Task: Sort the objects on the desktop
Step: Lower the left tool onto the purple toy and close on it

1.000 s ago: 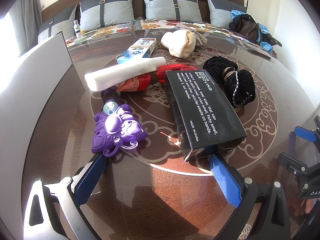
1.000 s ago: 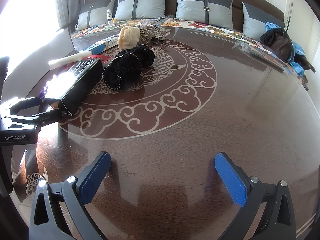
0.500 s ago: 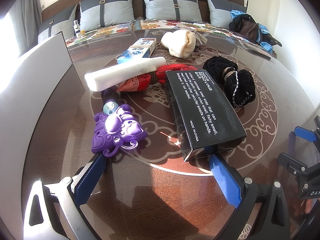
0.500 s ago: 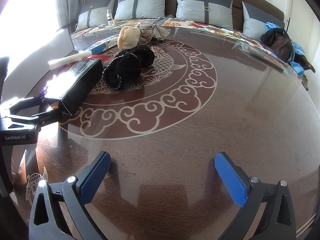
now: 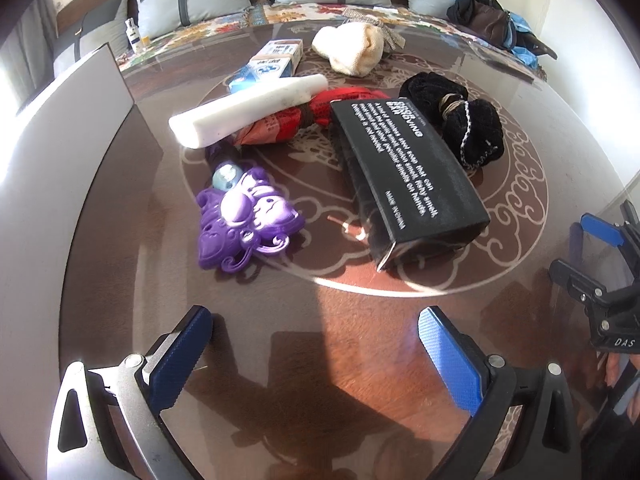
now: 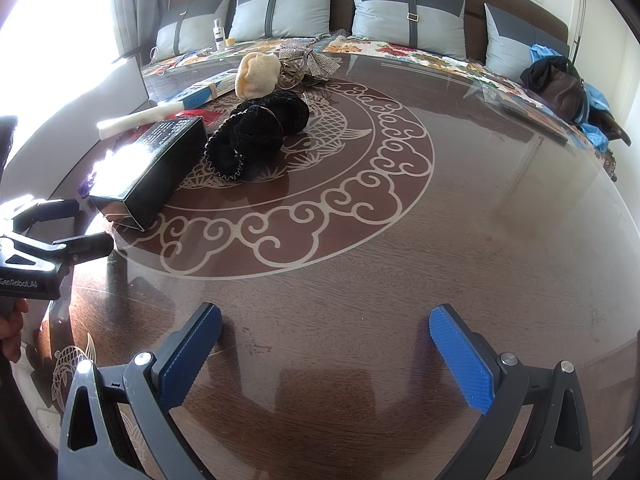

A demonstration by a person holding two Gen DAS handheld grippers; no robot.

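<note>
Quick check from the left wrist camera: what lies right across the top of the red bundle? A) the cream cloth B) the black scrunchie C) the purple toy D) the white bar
D: the white bar rests diagonally over the red bundle, while the purple toy, black scrunchie and cream cloth lie apart from it.

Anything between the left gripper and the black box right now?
Nothing visible. The left gripper is open, with only bare table ahead of it up to the near end of the black box.

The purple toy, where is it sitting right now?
In the left wrist view the purple toy lies on the table, left of the black box and just in front of the white bar.
</note>
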